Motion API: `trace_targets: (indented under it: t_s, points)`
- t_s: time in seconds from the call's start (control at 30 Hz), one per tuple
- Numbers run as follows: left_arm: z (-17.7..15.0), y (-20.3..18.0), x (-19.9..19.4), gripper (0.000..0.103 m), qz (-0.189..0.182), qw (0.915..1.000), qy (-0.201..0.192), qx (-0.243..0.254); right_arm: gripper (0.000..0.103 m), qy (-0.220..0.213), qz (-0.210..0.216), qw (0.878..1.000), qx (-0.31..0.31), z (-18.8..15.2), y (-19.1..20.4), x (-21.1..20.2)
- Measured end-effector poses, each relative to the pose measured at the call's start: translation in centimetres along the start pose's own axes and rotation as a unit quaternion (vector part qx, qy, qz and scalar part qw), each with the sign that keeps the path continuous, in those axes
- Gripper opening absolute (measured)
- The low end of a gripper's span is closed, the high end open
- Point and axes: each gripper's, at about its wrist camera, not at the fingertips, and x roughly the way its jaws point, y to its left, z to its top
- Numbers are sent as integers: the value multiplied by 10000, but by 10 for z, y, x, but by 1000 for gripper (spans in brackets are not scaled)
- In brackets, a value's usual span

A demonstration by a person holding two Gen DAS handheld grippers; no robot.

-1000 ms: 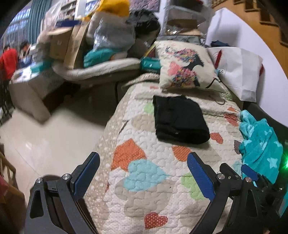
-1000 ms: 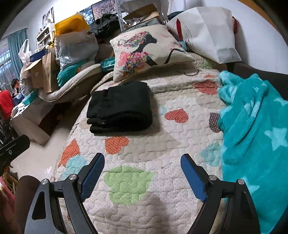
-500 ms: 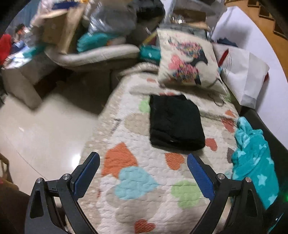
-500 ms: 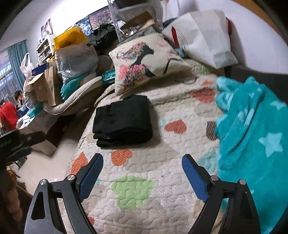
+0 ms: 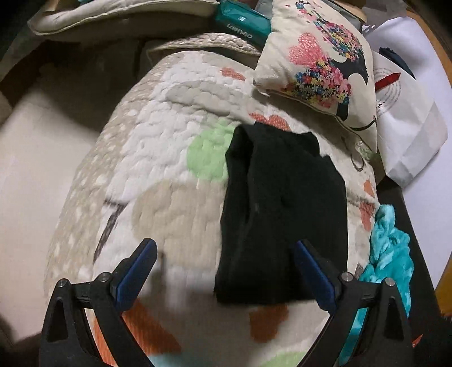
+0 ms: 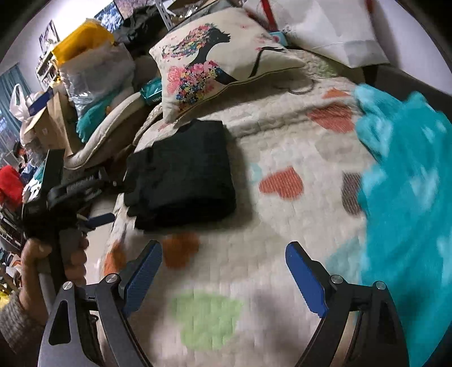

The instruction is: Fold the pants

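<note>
Quilted, heart-patterned bedding [image 5: 175, 158] covers the bed, with a printed cushion [image 5: 319, 65] and a white paper bag [image 6: 325, 25] at its far end. Folded black pants [image 5: 282, 203] lie on the quilt just below the cushion. Both the left hand-held gripper [image 5: 223, 271] and right hand-held gripper [image 6: 223, 271] stand wide apart, empty. A teal star blanket [image 6: 409, 197] lies bunched at the right.

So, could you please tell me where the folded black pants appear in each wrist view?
Left wrist: black pants right of centre, near end between the open fingers.
Right wrist: pants left of centre, beyond the fingertips.
Shared landmark: the floral cushion just past the pants.
</note>
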Motion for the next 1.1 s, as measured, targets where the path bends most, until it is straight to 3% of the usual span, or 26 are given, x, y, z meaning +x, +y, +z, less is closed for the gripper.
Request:
trace_targets:
  t_s: [0.2,0.43,0.5,0.53,0.6,0.63,0.7,0.77,0.97,1.1]
  points:
    - [18,-9,26,97,-617,9974,380,42,92,21,466,9983,336,69,-6,60]
    - [29,-27,48,97,-593,9976,297,221,92,468,692,9964,170,118,1,146]
    - [33,-32,53,97,-804,9960,320,235,92,639,878,9940,149,123,5,164]
    - [35,-34,57,95,-915,9948,368,239,92,703,940,9930,124,124,6,169]
    - [38,-38,61,75,-969,9940,459,222,78,899,1107,9897,109,125,9,182]
    - [39,-38,61,72,-953,9941,472,209,71,932,1099,9895,139,125,9,183]
    - [42,-37,60,55,-966,9938,545,101,66,928,1228,9879,203,125,8,181]
    - [44,-34,56,53,-1058,9929,549,-18,58,925,1342,9864,196,127,8,175]
    - [49,-38,36,52,-1003,9947,182,123,53,627,1785,9810,433,139,9,157]
    - [47,-45,49,55,-840,9959,217,238,49,629,1406,9876,314,137,3,157]
